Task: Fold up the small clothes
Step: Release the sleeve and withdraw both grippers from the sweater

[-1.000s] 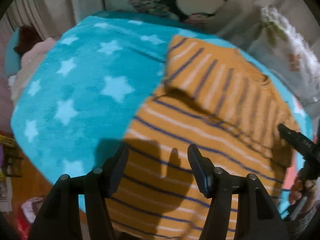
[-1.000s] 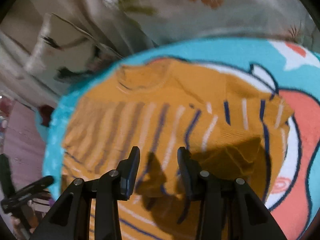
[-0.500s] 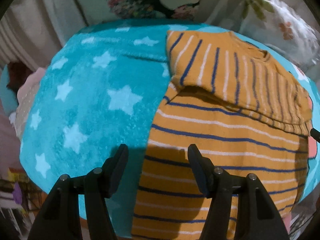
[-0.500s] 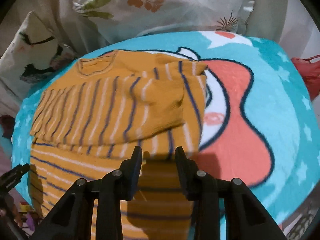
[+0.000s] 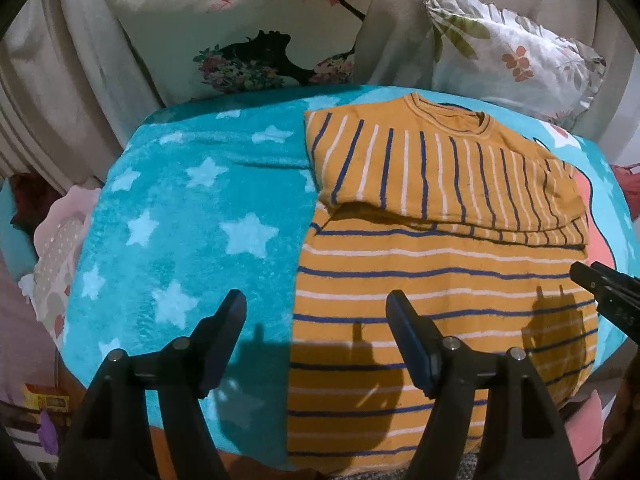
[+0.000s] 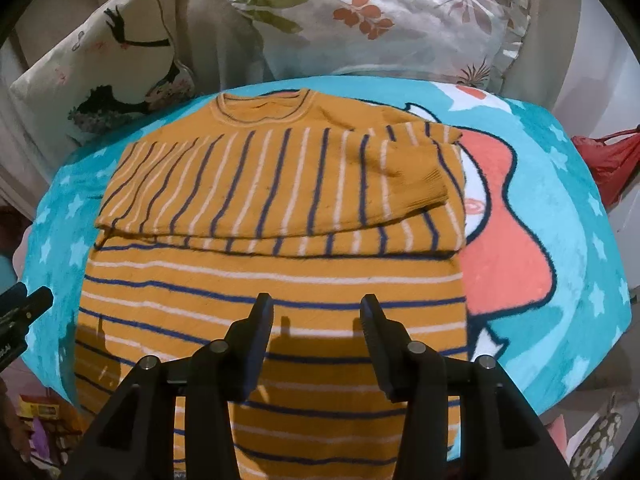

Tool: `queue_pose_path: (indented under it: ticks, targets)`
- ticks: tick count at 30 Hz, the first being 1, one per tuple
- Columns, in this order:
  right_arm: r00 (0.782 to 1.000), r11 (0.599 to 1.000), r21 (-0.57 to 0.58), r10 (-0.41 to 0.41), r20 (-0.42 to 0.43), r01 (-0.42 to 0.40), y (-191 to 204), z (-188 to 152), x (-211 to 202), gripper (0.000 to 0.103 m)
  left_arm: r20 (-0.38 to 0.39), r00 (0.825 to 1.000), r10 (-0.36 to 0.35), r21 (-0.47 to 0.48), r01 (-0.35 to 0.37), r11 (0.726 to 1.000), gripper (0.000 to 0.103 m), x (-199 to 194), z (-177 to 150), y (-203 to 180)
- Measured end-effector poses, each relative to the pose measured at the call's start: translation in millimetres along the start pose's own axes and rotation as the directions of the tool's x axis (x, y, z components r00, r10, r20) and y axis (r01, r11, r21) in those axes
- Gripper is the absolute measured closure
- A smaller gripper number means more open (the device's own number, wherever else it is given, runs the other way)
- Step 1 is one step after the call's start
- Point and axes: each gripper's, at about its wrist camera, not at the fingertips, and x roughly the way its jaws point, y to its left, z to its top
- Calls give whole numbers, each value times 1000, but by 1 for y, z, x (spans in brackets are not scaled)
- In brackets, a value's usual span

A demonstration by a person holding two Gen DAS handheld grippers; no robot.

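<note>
An orange striped sweater (image 6: 272, 280), sleeves folded across its chest, lies flat on a teal star blanket (image 5: 192, 216). The left tool (image 5: 316, 332) and right tool (image 6: 316, 328) hover above its hem, both released.

The left gripper (image 5: 316, 322) is showing two matte black, blade-like fingers (image 5: 408, 336) on angular black arms with round silver screws. The right gripper (image 6: 317, 324) is looking identical, its finger pads (image 6: 370, 326) faintly ribbed.

A teal star-print blanket (image 6: 568, 240), perhaps covering a bed, carries the striped orange sweater (image 6: 280, 292).
</note>
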Motion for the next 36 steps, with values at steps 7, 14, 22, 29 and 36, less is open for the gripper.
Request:
queue_pose_path:
  ticks: [7,14,22,29,36]
  targets:
    - [1000,1000,-26,-16,-3,16,22,-6,-2,54,7,999,-36,10,36,999,32,-5,-6,9]
    - [999,999,-37,-37,-15,36,33,-13,-4,54,0,998,-58,18,58,998,32,-7,-14,14]
    - [998,998,-37,-54,-18,53,40,-24,-10,50,-1,997,-74,29,74,997,32,-12,-26,22]
    - [997,997,-27,-67,-29,66,44,-41,-13,50,-18,996,-92,31,92,995,32,-11,-36,28]
    - [995,996,-7,-84,-48,84,38,-59,-14,50,-53,992,-110,29,112,993,32,-2,-48,26]
